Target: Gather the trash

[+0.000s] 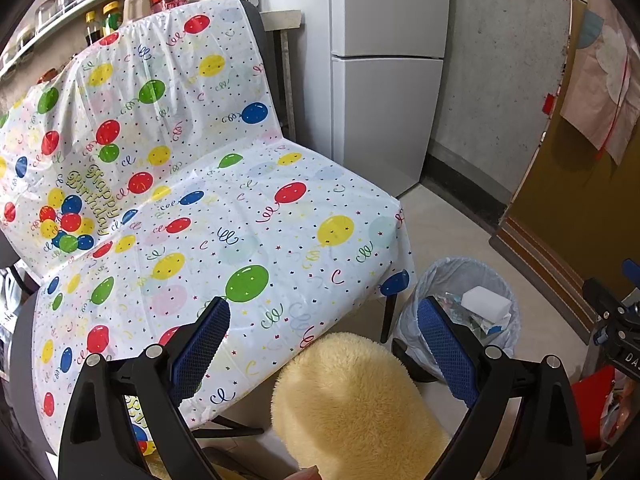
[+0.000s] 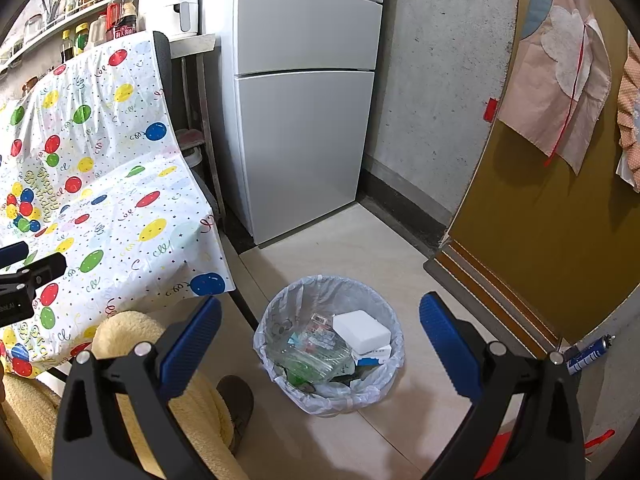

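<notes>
A round trash bin point(image 2: 280, 380) lined with a clear bag stands on the floor beside the covered seat. It holds a white box point(image 2: 362, 332), a crushed clear bottle point(image 2: 316, 360) and other wrappers. The bin also shows in the left wrist view point(image 1: 420, 320). My right gripper point(image 2: 320, 320) is open and empty, hovering above the bin. My left gripper point(image 1: 324, 320) is open and empty, above the front edge of the seat with the balloon-print cover point(image 1: 240, 216); the cover shows no loose trash on it.
A white fridge point(image 2: 300, 112) stands behind the bin. A brown door point(image 2: 540, 240) is at the right with a small spray can point(image 2: 588, 354) at its foot. A yellow fleece-clad leg point(image 1: 352, 400) and a shoe point(image 2: 240, 404) are close below. A cluttered shelf point(image 2: 80, 4) runs behind the seat.
</notes>
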